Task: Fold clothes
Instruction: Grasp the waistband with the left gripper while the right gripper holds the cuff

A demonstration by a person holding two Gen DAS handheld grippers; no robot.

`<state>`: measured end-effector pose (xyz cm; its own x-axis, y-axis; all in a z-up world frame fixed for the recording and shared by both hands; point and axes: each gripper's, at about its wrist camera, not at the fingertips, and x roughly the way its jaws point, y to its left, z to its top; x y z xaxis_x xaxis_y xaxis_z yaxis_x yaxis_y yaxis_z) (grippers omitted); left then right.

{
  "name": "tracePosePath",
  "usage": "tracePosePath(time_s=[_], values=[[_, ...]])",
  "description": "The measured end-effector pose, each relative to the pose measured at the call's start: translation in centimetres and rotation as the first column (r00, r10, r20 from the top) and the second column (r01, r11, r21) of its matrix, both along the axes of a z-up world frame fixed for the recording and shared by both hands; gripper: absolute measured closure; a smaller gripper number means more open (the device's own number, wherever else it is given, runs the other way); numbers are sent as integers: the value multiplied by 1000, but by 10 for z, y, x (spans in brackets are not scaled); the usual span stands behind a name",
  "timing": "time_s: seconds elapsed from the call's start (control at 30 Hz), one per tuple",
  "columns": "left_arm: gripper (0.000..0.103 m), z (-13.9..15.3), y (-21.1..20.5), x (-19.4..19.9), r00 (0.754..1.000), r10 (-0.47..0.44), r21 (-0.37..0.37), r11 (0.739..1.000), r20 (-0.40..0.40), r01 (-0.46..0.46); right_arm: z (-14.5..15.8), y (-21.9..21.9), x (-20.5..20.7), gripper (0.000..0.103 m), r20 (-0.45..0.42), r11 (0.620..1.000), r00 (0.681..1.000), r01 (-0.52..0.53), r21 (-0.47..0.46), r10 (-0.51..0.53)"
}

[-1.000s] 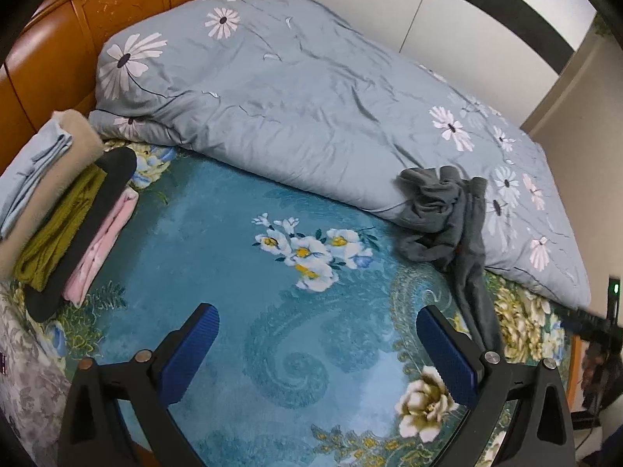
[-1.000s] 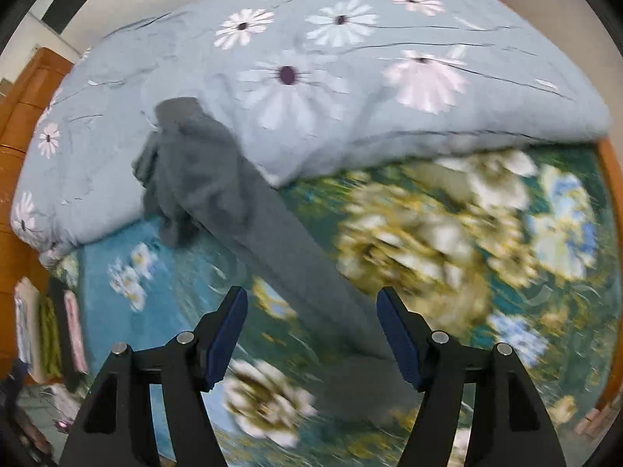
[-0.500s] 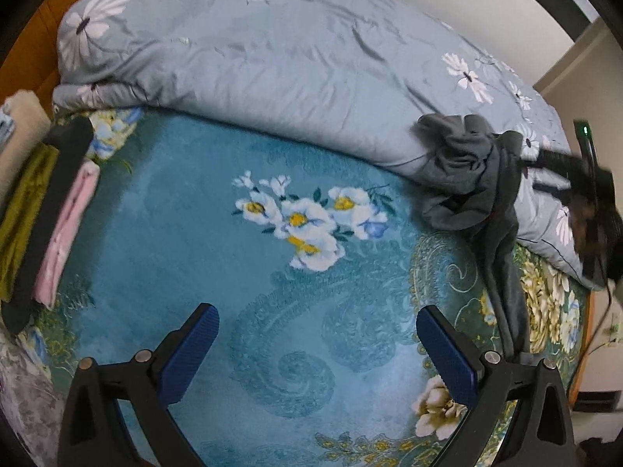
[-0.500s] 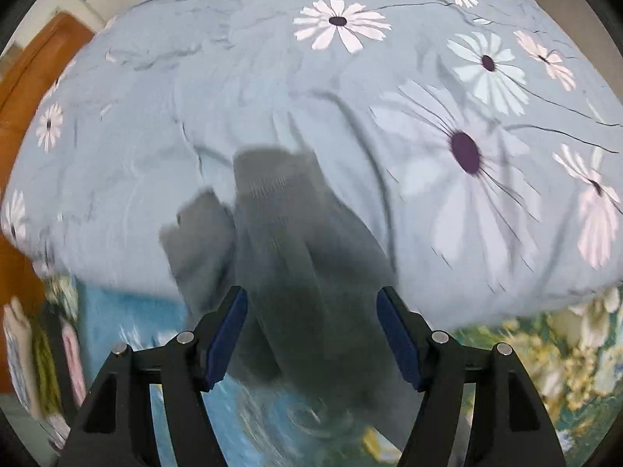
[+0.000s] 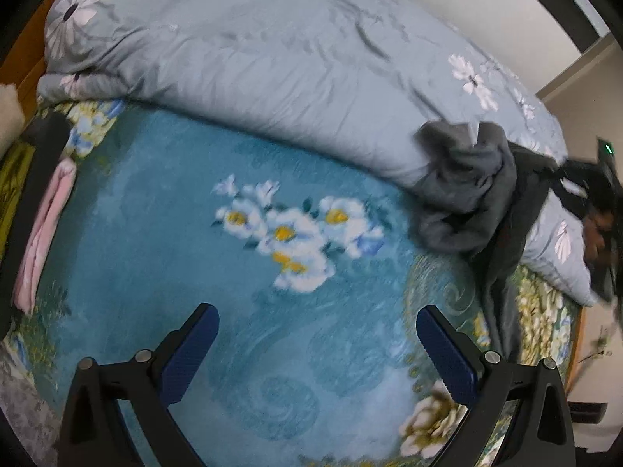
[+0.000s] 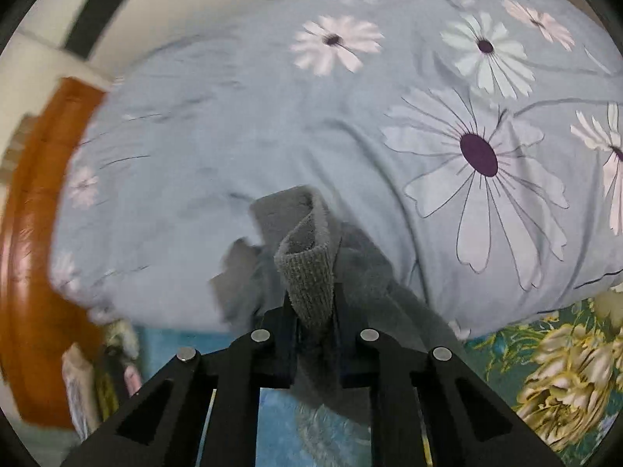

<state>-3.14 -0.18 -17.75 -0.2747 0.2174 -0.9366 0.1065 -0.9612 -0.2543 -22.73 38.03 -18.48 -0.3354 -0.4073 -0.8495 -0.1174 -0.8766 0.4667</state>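
A dark grey garment [image 5: 467,190] lies crumpled against the edge of the blue-grey daisy duvet [image 5: 272,58], one leg trailing down over the teal floral bedspread [image 5: 233,311]. My right gripper [image 6: 313,311] is shut on a ribbed cuff of this grey garment [image 6: 307,272], which stands up between its fingers. The right gripper also shows at the far right of the left wrist view [image 5: 584,186]. My left gripper [image 5: 315,350] is open and empty above the bedspread, well left of the garment.
A stack of folded clothes, pink [image 5: 46,229], black and olive, lies at the left edge of the bed. The orange wooden headboard [image 6: 31,233] is behind it. The duvet covers the far half of the bed.
My right gripper moved in onto the grey garment and shut on its cuff. My left gripper drifted closer to the bedspread and stays open.
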Motion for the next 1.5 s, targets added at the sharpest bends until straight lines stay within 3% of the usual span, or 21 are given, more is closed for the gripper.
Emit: tracePosePath(time_s=[0.23, 0.37, 0.5, 0.7, 0.93, 1.1, 1.27, 1.3, 1.37, 1.47, 1.5], values=[[0, 42, 58, -42, 978, -159, 69, 983, -133, 169, 83, 6, 98, 90, -121, 983, 978, -178, -53, 171], [0, 55, 102, -43, 942, -290, 70, 950, -168, 305, 114, 18, 148, 90, -140, 978, 971, -204, -46, 196], [0, 61, 143, -35, 888, -421, 61, 897, -185, 438, 127, 27, 192, 90, -121, 976, 971, -214, -36, 208], [0, 41, 198, -39, 728, -666, -13, 739, -164, 673, 121, 40, 230, 90, -76, 979, 976, -204, -10, 202], [0, -5, 250, -57, 584, -810, -21, 586, -64, 810, 93, 60, 259, 90, -11, 994, 994, -107, -12, 107], [0, -39, 285, -71, 494, -869, 37, 493, -19, 869, 72, 70, 280, 90, 37, 999, 999, -33, -23, 34], [0, -69, 321, -68, 323, -946, 62, 325, 34, 944, 61, 75, 297, 90, 78, 1000, 997, -15, -18, 16], [1, -72, 325, -66, 303, -952, 72, 305, 45, 950, 59, 77, 301, 90, 87, 1000, 996, -6, -19, 7], [6, -79, 330, -62, 267, -962, 92, 272, 66, 958, 54, 82, 306, 90, 103, 1000, 995, 9, -21, -6], [26, -88, 339, -56, 211, -973, 122, 222, 96, 967, 53, 87, 310, 90, 110, 1000, 994, 16, -22, -13], [36, -88, 339, -54, 214, -972, 129, 226, 97, 966, 54, 88, 310, 90, 110, 1000, 994, 18, -21, -16]])
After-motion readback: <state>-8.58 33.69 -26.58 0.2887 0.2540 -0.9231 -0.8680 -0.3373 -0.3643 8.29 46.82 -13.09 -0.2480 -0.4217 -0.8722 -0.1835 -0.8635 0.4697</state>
